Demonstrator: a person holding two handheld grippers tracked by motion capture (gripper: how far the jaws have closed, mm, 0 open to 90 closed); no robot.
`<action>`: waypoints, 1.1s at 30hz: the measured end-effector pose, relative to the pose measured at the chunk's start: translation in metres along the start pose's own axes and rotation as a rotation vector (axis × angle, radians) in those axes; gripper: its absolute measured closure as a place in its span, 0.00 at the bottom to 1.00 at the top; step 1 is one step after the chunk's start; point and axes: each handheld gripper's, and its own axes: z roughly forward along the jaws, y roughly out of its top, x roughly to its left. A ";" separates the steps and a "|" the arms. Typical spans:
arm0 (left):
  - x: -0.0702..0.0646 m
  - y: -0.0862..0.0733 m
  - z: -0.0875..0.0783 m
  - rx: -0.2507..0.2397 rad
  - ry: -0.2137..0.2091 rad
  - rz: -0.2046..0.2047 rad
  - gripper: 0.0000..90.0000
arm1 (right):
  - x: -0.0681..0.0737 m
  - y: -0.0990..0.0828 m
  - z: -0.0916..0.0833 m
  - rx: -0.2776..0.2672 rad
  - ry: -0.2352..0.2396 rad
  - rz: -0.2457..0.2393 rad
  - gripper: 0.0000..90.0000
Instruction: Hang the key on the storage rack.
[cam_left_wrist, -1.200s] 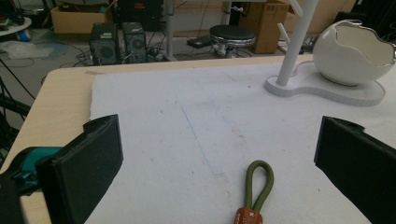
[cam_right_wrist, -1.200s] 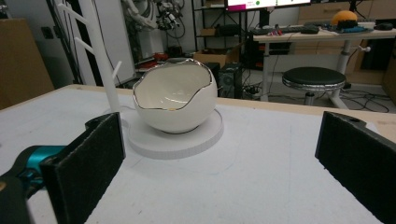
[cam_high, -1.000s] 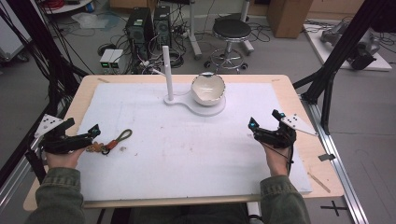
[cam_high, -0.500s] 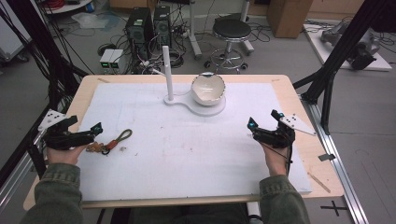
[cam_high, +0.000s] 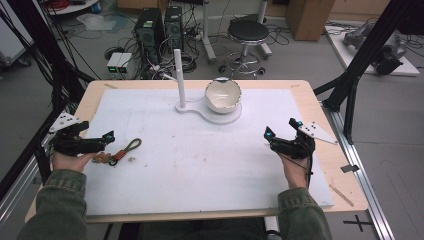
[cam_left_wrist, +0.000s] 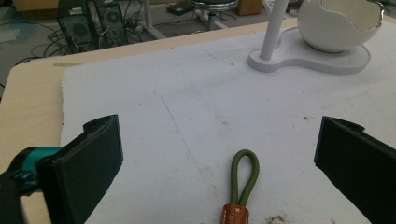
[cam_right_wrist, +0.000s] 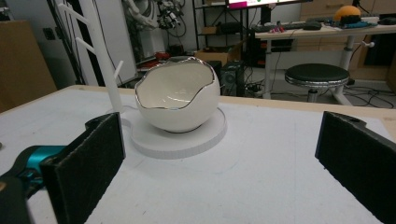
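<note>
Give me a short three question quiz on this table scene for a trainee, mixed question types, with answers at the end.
1. True or false: the left tongs are shut on the olive green cord loop with the brown leather tab.
2. The white eggshell-shaped ceramic bowl sits on: A) the bare wood, B) the white flat stand base, C) the black round stool.
3. What rises from that base beside the bowl?

Key: 1 false, they are open. 2 B. 3 the white upright post.
</note>
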 end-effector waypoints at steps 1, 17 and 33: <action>0.000 0.001 0.001 0.004 -0.002 0.005 0.02 | 0.000 0.000 0.000 0.003 -0.006 0.000 0.01; -0.002 0.017 0.017 0.119 -0.036 0.054 0.02 | 0.000 0.001 -0.003 -0.007 -0.019 -0.004 0.01; -0.003 0.022 0.033 0.243 -0.069 0.105 0.02 | 0.000 0.001 -0.004 -0.010 -0.017 -0.004 0.01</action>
